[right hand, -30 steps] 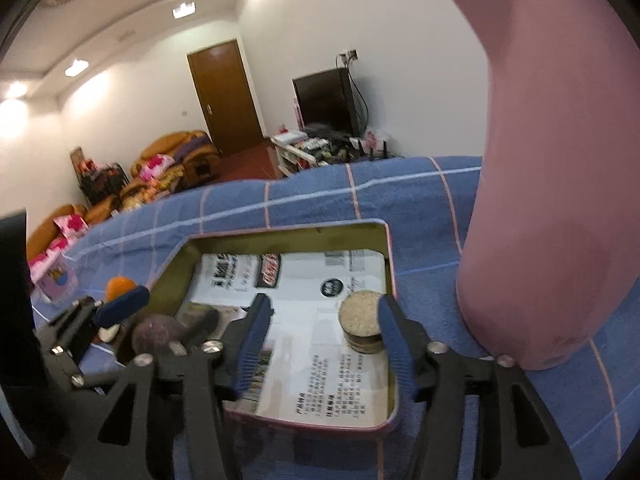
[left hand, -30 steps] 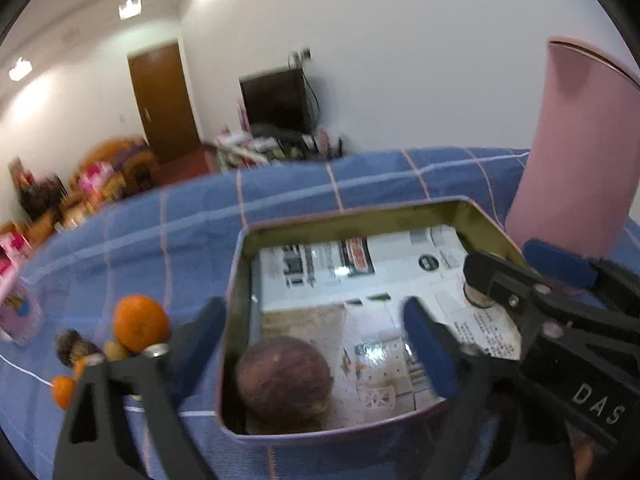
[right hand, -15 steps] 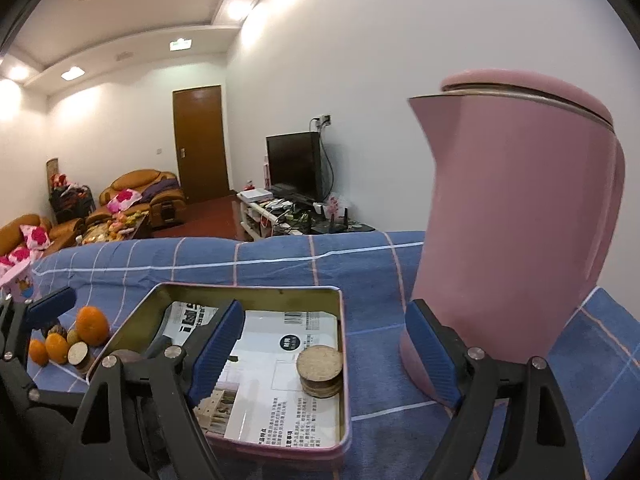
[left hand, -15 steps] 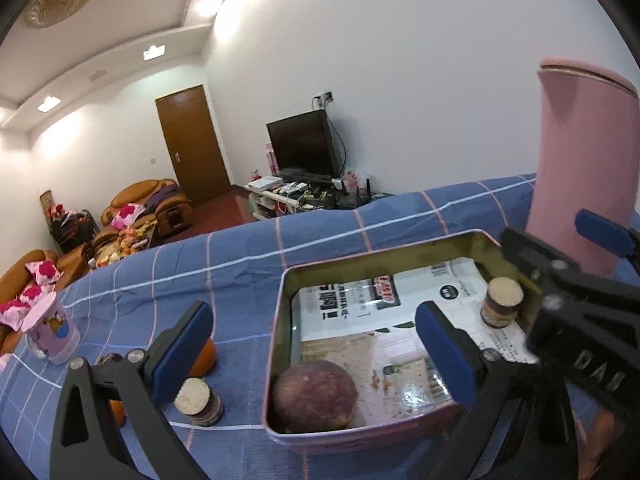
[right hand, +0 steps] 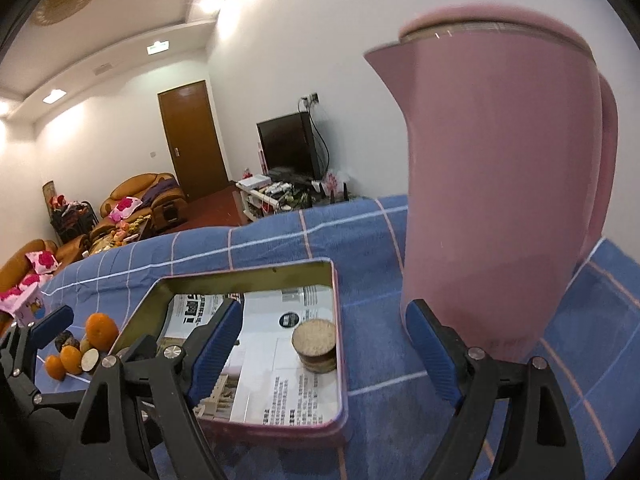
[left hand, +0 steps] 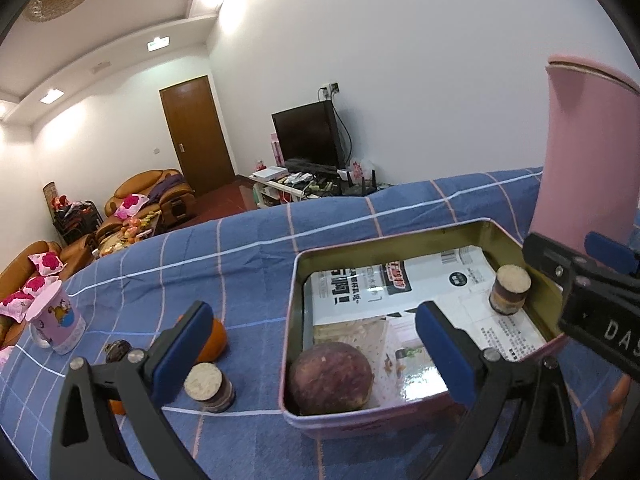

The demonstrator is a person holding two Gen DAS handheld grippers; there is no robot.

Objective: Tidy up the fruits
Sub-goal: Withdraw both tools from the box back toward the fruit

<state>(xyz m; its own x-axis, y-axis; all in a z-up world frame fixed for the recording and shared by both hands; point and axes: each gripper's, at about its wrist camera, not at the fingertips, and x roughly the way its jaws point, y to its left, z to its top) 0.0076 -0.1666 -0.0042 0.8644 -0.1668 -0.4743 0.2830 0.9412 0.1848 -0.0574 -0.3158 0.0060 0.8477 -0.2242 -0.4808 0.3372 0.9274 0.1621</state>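
Two fruits in tin (left hand: 516, 236): round purple fruit (left hand: 330, 378) at near-left corner, cut piece (left hand: 509, 289) at far right.
Loose fruits: orange (left hand: 214, 338) and cut piece (left hand: 208, 386) on surface, left of tin.
Left gripper (left hand: 316, 354): fingers apart, empty, nearer the loose fruits.
Right gripper (right hand: 328, 344): fingers apart, empty.

Home living room: sofas (left hand: 150, 196), television (left hand: 308, 136).

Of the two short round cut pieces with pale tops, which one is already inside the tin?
The cut piece in the tin's far right corner; the other cut piece stands on the blue cloth.
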